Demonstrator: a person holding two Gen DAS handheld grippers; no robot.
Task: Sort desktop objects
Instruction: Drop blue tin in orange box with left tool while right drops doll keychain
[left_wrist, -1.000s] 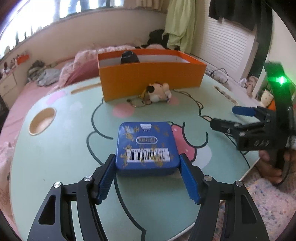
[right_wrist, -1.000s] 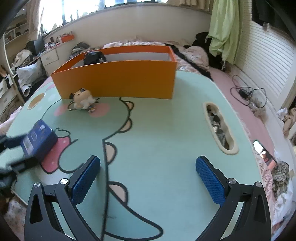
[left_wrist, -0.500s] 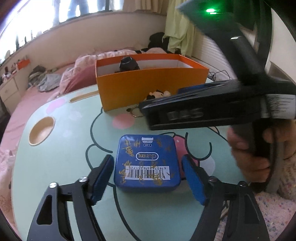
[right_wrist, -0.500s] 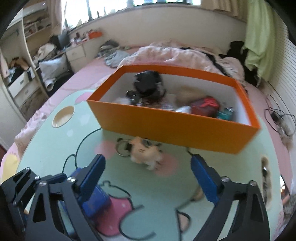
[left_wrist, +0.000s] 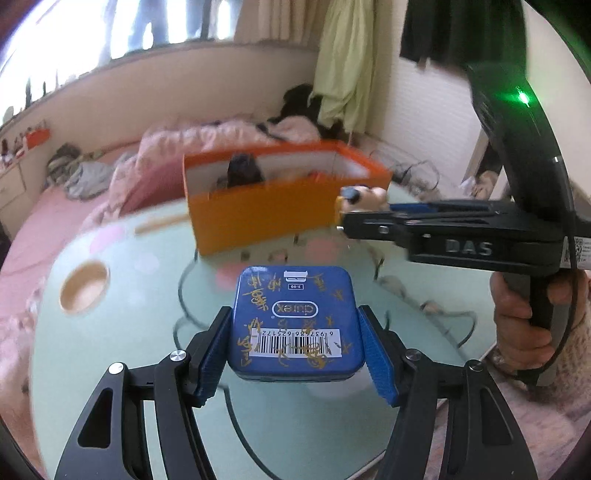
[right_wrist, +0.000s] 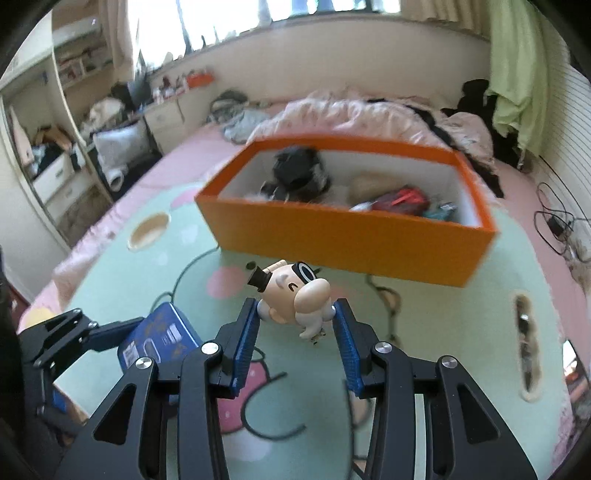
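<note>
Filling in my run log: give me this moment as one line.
left gripper: shut on blue tin | right gripper: shut on cartoon figurine | orange box: ahead

You are working in a lived-in bedroom of a home. A bed (right_wrist: 369, 110) with rumpled pink bedding fills the space behind your surface (right_wrist: 443, 332), a low mint-green top printed with a cartoon figure. Clothes lie in heaps on the bedding. A wide window (right_wrist: 277, 14) runs along the far wall above a ledge holding small items. A green curtain (right_wrist: 517, 74) hangs at the right. Open shelves and drawers (right_wrist: 55, 155) at the left are stuffed with belongings.
</note>
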